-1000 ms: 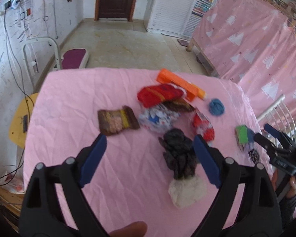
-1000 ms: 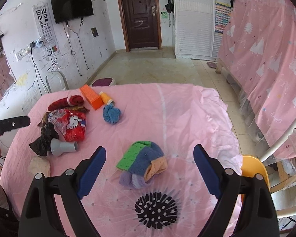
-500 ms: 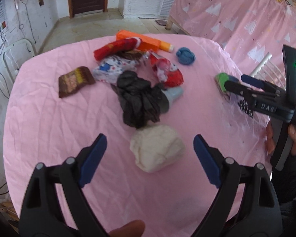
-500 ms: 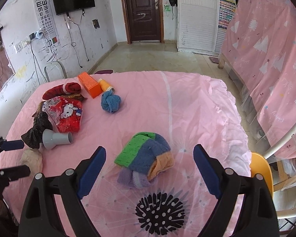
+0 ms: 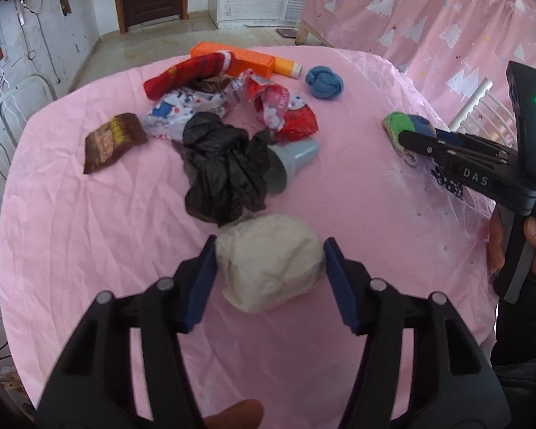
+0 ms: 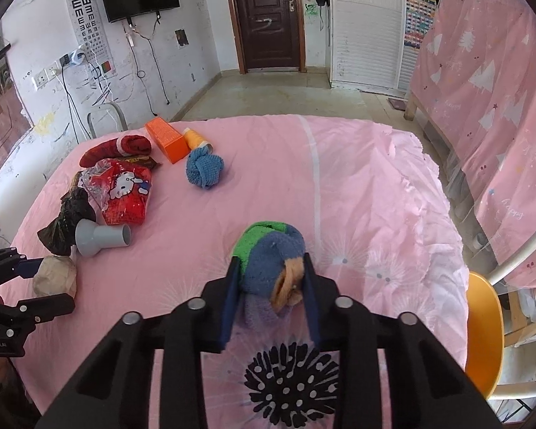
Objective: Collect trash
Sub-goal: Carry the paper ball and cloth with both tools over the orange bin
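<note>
Both grippers came down & in since a sec ago: left gripper [image 5: 269, 268] now sits around the white paper wad [image 5: 269, 261], and right gripper [image 6: 271, 286] is around the sock ball [image 6: 271, 261], which lay out in front of it before. Left jaws are closing, about half wide, blue pads just at the wad's two sides. Right jaws are closing too, narrow now, pads pressing the sock ball in.

Paper wad is lumpy, crinkly, off-white, near the bench's near edge on the left. Sock ball is soft & fuzzy, green, blue, tan & purple, near the right edge of the bench [image 6: 357, 178], next to a black dotted print on the cloth. Bench has a pink, wrinkly cloth on it.

Just behind the wad is a crumpled black plastic bag [image 5: 221, 168], shiny & floppy, touching a gray funnel-shaped tube [image 5: 293, 159]. Farther back: red cartoon wrapper [image 6: 125, 189], brown snack packet [image 5: 112, 141], red sock roll [image 5: 193, 71], orange box [image 6: 168, 139], blue knit ball [image 6: 203, 168]. Nothing sits between either gripper & its thing.
</note>
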